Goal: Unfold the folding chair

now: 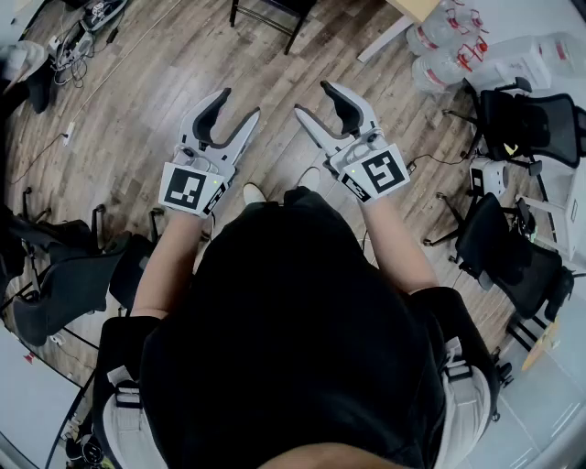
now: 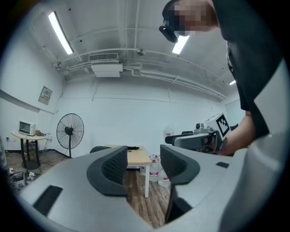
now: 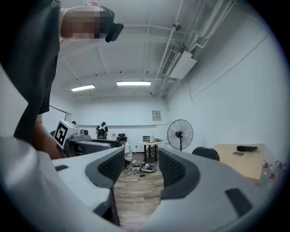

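I hold both grippers out level over the wooden floor, side by side and apart. My left gripper stands open with nothing between its jaws; its own view shows only floor and a table leg through the gap. My right gripper is open and empty too, with bare floor between its pads. Each one shows in the other's view, the right gripper and the left gripper. A dark chair frame stands at the top edge, beyond both grippers; I cannot tell whether it is the folding chair.
Black office chairs stand at the right and left. Large water bottles sit beside a wooden-topped table. Cables lie at the top left. A floor fan and people are farther off.
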Motion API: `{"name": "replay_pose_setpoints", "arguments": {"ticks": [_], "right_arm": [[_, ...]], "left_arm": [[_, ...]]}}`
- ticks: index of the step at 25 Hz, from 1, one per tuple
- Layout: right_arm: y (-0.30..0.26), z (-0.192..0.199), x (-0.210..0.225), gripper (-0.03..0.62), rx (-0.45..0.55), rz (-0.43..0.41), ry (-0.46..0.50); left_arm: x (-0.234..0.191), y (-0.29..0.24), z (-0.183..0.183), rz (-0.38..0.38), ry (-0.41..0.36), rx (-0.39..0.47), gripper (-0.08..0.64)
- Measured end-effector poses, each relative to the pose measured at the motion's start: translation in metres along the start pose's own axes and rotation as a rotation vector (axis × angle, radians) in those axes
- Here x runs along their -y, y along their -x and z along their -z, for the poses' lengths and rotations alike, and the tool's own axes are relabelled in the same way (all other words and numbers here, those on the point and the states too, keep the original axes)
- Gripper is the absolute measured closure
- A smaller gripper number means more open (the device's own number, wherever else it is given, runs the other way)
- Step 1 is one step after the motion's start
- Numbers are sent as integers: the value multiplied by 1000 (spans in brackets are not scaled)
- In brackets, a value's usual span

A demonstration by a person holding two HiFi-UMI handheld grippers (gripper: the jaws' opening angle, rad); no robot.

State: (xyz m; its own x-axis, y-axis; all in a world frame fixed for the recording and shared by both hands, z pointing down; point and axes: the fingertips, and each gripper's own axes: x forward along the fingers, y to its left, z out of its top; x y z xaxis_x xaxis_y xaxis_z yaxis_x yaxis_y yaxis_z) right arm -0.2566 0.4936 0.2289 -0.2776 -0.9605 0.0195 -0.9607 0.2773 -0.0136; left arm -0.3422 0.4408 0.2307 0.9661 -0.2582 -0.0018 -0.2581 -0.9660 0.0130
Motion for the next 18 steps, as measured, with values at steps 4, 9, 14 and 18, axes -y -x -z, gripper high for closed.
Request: {"name": "replay_pose_setpoints", "arguments": {"ticks": [4,9,14,18], "right_arm": [[12,0,4,370,0,-3,-14],[24,4,21,370,-21,-20,-48],[42,-6,50,370,22,-1,-54],[56,-9,74,370,39,-3,-46]], "left_arm": [[12,-4,0,0,-1,-7,337],[28,-23,-1,3,-1,-12,337],[44,-49,0,13,-3,-17,341],[61,-77,-1,19,-13,-24,351]]}}
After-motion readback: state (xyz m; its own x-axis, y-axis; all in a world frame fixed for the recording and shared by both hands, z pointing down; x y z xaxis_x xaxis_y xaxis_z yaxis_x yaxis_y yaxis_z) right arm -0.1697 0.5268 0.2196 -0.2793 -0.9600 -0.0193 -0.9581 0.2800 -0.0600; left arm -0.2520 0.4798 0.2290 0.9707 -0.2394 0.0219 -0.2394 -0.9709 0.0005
